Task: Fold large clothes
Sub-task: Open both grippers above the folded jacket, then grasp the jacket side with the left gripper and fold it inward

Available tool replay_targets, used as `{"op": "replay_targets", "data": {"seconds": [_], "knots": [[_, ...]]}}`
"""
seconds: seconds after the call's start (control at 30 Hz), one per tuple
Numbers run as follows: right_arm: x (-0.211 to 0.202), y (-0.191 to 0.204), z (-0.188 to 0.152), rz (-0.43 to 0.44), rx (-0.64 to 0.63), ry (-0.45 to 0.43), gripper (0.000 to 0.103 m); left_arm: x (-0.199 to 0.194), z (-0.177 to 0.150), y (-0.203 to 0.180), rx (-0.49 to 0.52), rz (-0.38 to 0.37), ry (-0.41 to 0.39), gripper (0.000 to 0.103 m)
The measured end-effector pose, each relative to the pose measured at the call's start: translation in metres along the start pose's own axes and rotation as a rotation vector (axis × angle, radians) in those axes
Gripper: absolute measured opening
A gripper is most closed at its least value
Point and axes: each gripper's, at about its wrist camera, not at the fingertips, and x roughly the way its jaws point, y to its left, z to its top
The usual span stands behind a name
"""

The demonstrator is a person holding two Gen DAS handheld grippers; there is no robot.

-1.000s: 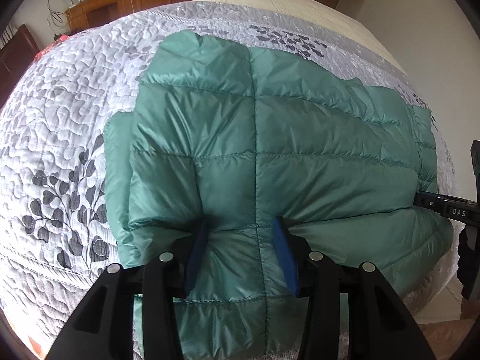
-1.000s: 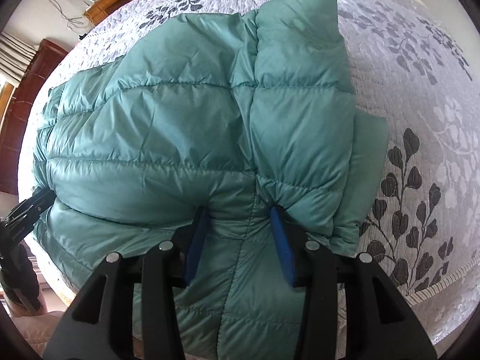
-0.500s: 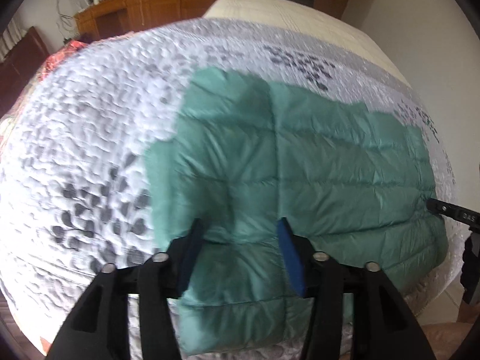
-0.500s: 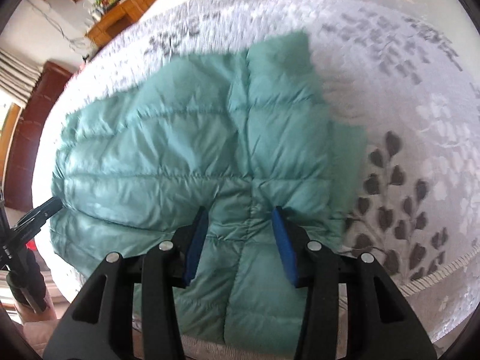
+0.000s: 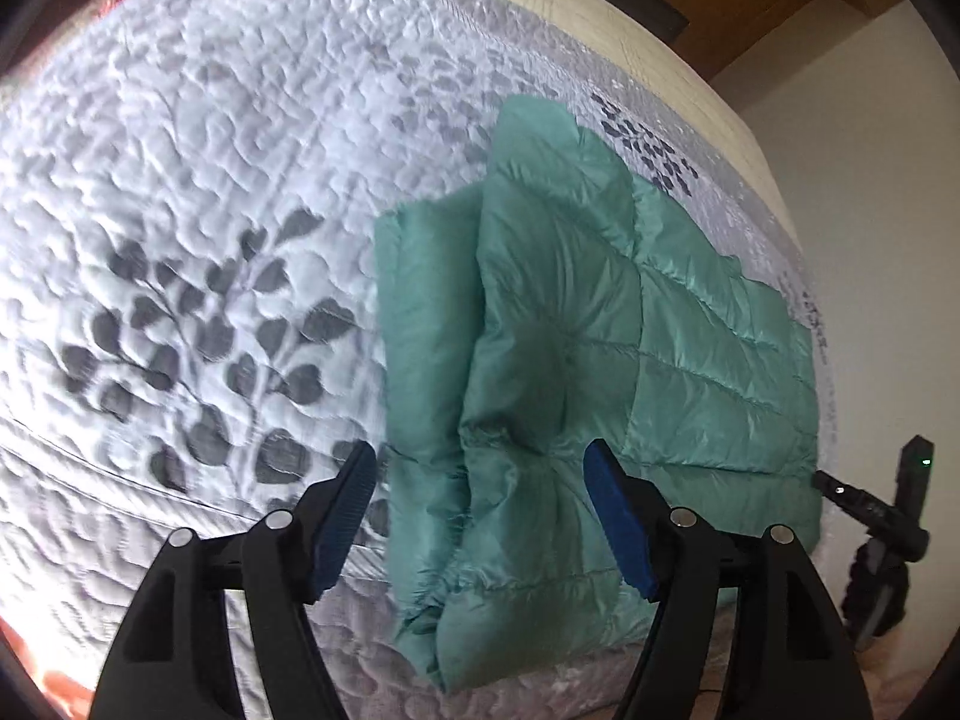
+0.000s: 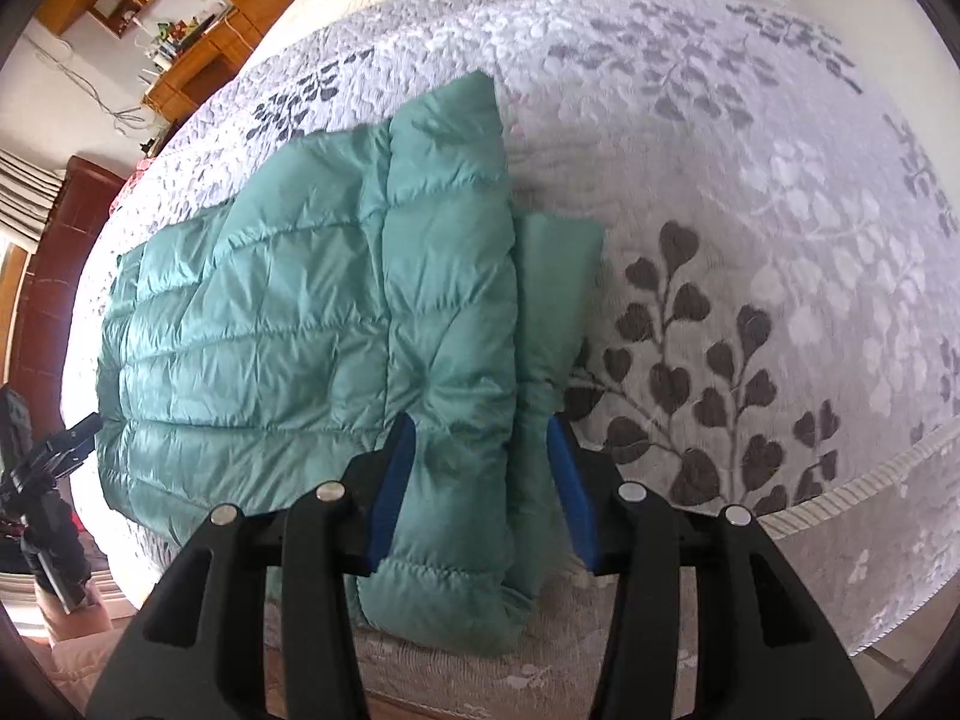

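Observation:
A teal quilted puffer jacket (image 5: 600, 330) lies folded lengthwise on the bed, its near edge hanging over the bed's front edge. In the left wrist view my left gripper (image 5: 480, 480) hovers over the jacket's left end. Its jaws are opening, and the fabric lies below them untouched by the blue pads (image 5: 618, 522). In the right wrist view the jacket (image 6: 300, 330) stretches away to the left. My right gripper (image 6: 480, 450) hangs over its right end, jaws apart, with the fabric lying slack beneath them.
A grey-white quilt (image 5: 180, 210) with dark leaf prints covers the bed and runs on to the right of the jacket (image 6: 780, 180). Wooden shelves (image 6: 198, 60) and a dark wooden board (image 6: 60, 270) stand beyond. A pale wall (image 5: 870, 240) is close on the right.
Both grippers let go of the pinched fabric and drew back from the jacket. The left jaws widened and swung left over the quilt. The right gripper rose a little.

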Motion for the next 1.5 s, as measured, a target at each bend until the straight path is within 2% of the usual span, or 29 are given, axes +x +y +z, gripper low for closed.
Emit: {"op": "replay_targets", "data": {"seconds": [0.07, 0.17, 0.23, 0.33, 0.4, 0.43, 0.57, 0.6, 0.73, 0.87, 1.03, 1.17, 1.37, 1.5], "knots": [[0.007, -0.002, -0.001, 0.014, 0.009, 0.020, 0.046, 0.012, -0.001, 0.005, -0.020, -0.064, 0.026, 0.076], [0.015, -0.004, -0.001, 0.016, 0.019, 0.038, 0.047, 0.028, -0.004, 0.008, -0.037, -0.068, 0.056, 0.077], [0.017, -0.006, -0.001, 0.025, 0.024, 0.043, 0.047, 0.040, -0.007, 0.014, -0.062, -0.122, 0.090, 0.078], [0.022, -0.007, 0.000, 0.034, 0.032, 0.054, 0.044, 0.047, -0.012, 0.016, -0.076, -0.175, 0.093, 0.082], [0.027, -0.008, 0.000, 0.035, 0.037, 0.062, 0.043, 0.049, -0.014, 0.014, -0.068, -0.177, 0.089, 0.082], [0.029, -0.009, 0.000, 0.036, 0.038, 0.065, 0.043, 0.050, -0.014, 0.012, -0.065, -0.172, 0.086, 0.079], [0.038, -0.012, 0.002, 0.052, 0.052, 0.081, 0.042, 0.053, -0.020, 0.002, -0.078, -0.208, 0.083, 0.048], [0.039, -0.013, 0.002, 0.053, 0.054, 0.085, 0.042, 0.053, -0.022, 0.000, -0.079, -0.209, 0.078, 0.046], [0.045, -0.013, 0.002, 0.053, 0.051, 0.095, 0.042, 0.052, -0.030, -0.012, -0.068, -0.191, 0.056, 0.034], [0.049, -0.014, 0.004, 0.062, 0.064, 0.102, 0.042, 0.038, -0.033, -0.032, -0.040, -0.140, 0.035, 0.025], [0.041, -0.012, 0.007, 0.035, 0.064, 0.093, 0.040, 0.016, -0.027, -0.069, 0.046, -0.038, 0.019, 0.024], [0.011, -0.008, 0.008, -0.014, 0.045, 0.046, 0.040, -0.003, -0.023, -0.100, 0.118, 0.012, -0.004, 0.024], [-0.012, -0.003, 0.008, -0.033, 0.011, 0.035, 0.037, -0.035, -0.024, -0.169, 0.245, 0.032, -0.064, 0.024], [-0.014, -0.005, 0.008, -0.014, 0.008, 0.036, 0.035, -0.039, -0.022, -0.217, 0.346, 0.044, -0.074, 0.025]]}}
